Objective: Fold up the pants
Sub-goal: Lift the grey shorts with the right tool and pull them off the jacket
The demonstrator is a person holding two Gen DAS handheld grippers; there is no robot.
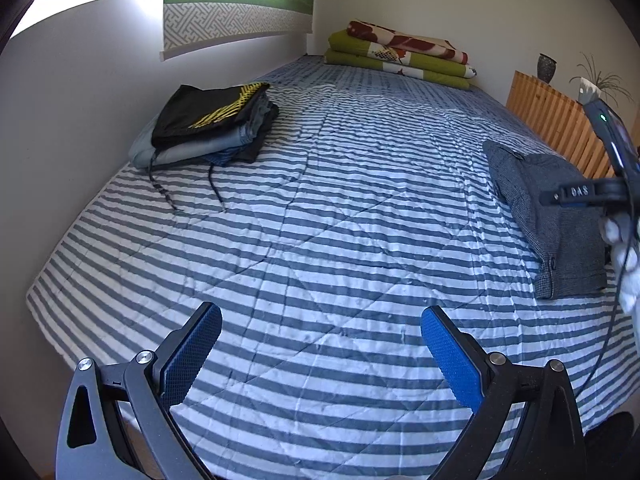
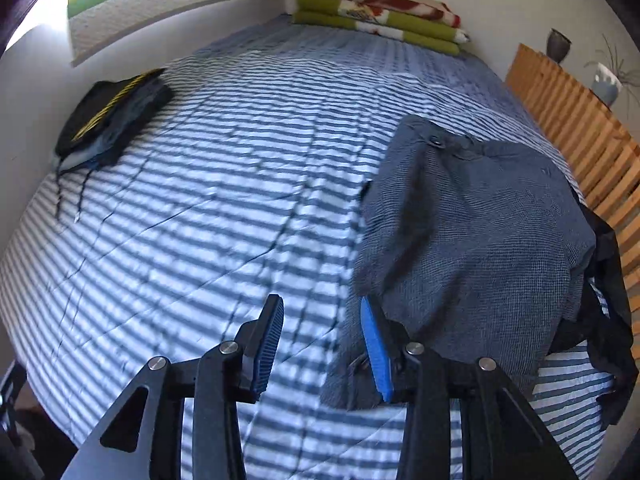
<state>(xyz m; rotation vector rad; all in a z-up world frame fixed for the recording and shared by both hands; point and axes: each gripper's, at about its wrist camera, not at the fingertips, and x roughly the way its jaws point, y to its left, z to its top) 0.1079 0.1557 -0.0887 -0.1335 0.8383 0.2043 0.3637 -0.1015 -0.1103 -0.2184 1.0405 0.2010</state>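
Left wrist view: left gripper (image 1: 321,320) fingers spread, released, above striped bed (image 1: 320,208).
Right gripper (image 2: 322,330): fingers parted, empty, at grey pants (image 2: 480,232) near edge.
Folded stack (image 1: 212,128): well apart from pants.

Striped quilt (image 1: 320,208) lies open mid-bed — folded stack (image 1: 208,128) left, pants (image 2: 472,240) right.

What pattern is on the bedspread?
Blue and white stripes on the bedspread, clearest in the left wrist view.
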